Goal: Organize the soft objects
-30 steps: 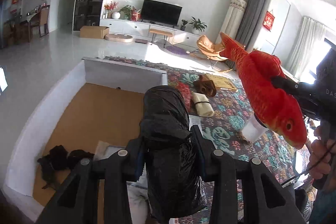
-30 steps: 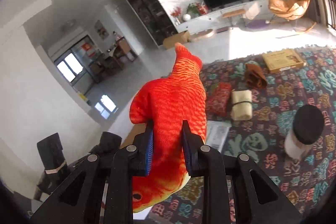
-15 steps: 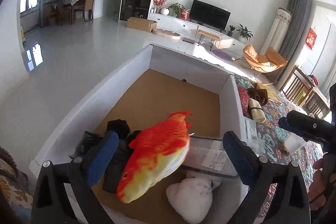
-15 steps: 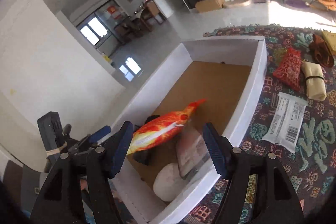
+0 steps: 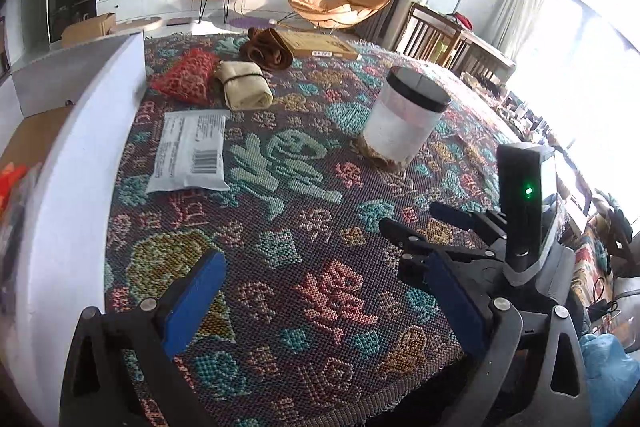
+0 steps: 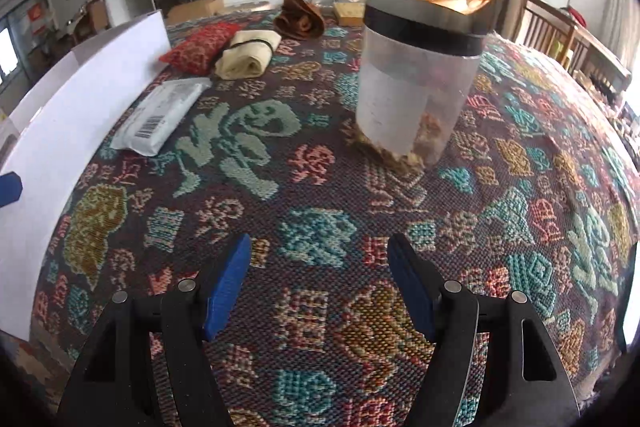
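Both hand-held grippers, left (image 5: 320, 301) and right (image 6: 318, 281), hang empty over the patterned rug (image 6: 320, 227), blue pads spread wide. Ahead on the rug lie the soft things: a white packet (image 5: 190, 151) just beside the box wall (image 5: 64, 187), then a red pouch (image 5: 186, 75) touching a tied cream roll (image 5: 244, 85), with a brown bundle (image 5: 266, 49) behind. A frosted jar (image 6: 416, 83) with a black lid stands apart to the right.
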{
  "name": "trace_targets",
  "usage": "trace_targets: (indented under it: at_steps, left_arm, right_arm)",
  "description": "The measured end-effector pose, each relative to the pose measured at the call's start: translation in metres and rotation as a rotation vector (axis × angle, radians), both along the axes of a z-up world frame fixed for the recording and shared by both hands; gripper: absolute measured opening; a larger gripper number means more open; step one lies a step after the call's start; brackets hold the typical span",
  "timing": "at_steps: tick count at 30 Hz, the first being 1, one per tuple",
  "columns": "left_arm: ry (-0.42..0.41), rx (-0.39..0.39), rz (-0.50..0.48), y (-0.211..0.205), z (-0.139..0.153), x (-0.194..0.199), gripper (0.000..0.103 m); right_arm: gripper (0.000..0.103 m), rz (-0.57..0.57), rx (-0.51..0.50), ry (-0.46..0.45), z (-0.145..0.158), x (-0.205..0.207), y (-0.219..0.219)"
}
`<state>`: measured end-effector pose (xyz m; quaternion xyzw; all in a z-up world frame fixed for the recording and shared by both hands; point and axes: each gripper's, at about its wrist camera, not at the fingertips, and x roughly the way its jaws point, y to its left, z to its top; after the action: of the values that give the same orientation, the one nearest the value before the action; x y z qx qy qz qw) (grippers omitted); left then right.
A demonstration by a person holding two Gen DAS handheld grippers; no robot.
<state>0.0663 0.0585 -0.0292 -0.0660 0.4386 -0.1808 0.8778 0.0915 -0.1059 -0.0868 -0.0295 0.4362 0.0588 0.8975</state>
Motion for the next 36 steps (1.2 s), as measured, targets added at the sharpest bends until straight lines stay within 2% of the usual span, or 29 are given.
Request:
trace_targets:
  at_steps: [3,6,9,12,15,19,36]
  left_arm:
    - [0.020,0.046,0.039,-0.002,-0.030,0.017,0.099]
    - [0.013,0.094,0.071,0.002,-0.046,0.033,0.099]
    - [0.004,0.151,0.066,0.000,-0.060,0.046,0.099]
    - [0.030,0.161,0.055,0.000,-0.076,0.054,0.099]
    - [-0.017,0.208,0.048,-0.007,-0.078,0.050,0.102]
    - [-0.019,0.263,0.045,-0.016,-0.080,0.051,0.103]
    - [-0.021,0.266,0.047,-0.016,-0.079,0.050,0.103]
  right_arm:
    - [0.074,-0.063,0.016,0.018,-0.009,-0.002,-0.018]
    - [0.074,-0.111,0.051,0.020,-0.010,0.000,-0.031]
    - [0.074,-0.130,0.036,0.012,-0.010,0.001,-0.032]
    - [0.079,-0.116,0.002,0.004,-0.014,0.001,-0.025]
    - [0.081,-0.119,0.014,-0.002,-0.016,0.002,-0.025]
    - [0.084,-0.121,0.007,-0.011,-0.017,0.003,-0.024]
    - [0.086,-0.120,0.005,-0.018,-0.019,0.003,-0.022]
